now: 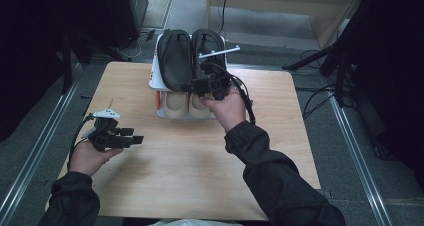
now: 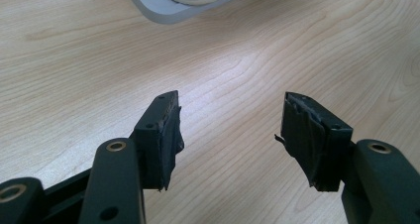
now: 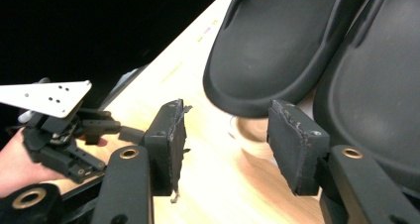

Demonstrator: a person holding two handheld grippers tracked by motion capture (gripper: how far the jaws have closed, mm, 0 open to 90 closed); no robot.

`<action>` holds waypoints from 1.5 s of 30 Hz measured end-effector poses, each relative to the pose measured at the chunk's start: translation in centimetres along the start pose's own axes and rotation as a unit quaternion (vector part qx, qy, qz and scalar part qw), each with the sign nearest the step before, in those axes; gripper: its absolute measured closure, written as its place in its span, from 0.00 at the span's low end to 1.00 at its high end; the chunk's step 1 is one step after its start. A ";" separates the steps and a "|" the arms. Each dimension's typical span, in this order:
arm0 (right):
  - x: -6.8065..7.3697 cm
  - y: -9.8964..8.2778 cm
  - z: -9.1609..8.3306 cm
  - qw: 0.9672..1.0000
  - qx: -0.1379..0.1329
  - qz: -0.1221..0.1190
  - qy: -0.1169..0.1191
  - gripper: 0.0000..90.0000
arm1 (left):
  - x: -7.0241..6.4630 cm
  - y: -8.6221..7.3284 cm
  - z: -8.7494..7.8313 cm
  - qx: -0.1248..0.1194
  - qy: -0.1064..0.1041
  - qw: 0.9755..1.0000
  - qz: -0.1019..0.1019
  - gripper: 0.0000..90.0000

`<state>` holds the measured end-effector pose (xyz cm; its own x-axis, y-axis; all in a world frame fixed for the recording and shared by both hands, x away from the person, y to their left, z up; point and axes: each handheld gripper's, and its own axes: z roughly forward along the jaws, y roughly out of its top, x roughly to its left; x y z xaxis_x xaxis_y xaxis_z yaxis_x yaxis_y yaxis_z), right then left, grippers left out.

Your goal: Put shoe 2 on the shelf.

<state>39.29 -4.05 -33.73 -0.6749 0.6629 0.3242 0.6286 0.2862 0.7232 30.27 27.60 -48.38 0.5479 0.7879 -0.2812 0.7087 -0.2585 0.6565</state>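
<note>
High view: beige shoes (image 1: 187, 105) under sandals (image 1: 192, 56).

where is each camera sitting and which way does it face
High view: above the person's side, facing forward and down on the table; both forearms and hands, left tongs, right tongs at the black sandals on the rack.
Left gripper view: rides the left tongs, looking along open jaws at bare table and a rack corner.
Right gripper view: rides the right tongs, open, facing the sandals; the left hand shows far off.
Shared: high and right gripper views both show the sandals and left tongs.
</note>
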 end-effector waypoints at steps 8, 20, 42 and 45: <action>-0.8 -2.2 -0.4 1.000 0.004 -0.009 0.019 0.55 | -0.3 -0.1 0.1 0.001 -0.002 1.000 0.000 0.46; -1.9 -6.3 -0.6 0.998 0.001 -0.047 0.041 0.52 | -0.6 -0.1 0.5 0.009 -0.003 1.000 0.002 0.46; -3.7 -12.1 0.5 0.997 -0.001 -0.062 0.047 0.51 | -1.1 -0.1 0.9 0.014 -0.012 1.000 0.006 0.45; -4.0 -12.8 0.5 0.997 0.003 -0.062 0.046 0.51 | -1.3 -0.1 1.0 0.014 -0.013 1.000 0.006 0.45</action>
<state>34.13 -10.01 -44.60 -0.7802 0.5555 0.2876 0.5404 0.3669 0.7572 29.92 26.07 -48.75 0.5678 0.7702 -0.2906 0.7135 -0.2843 0.6404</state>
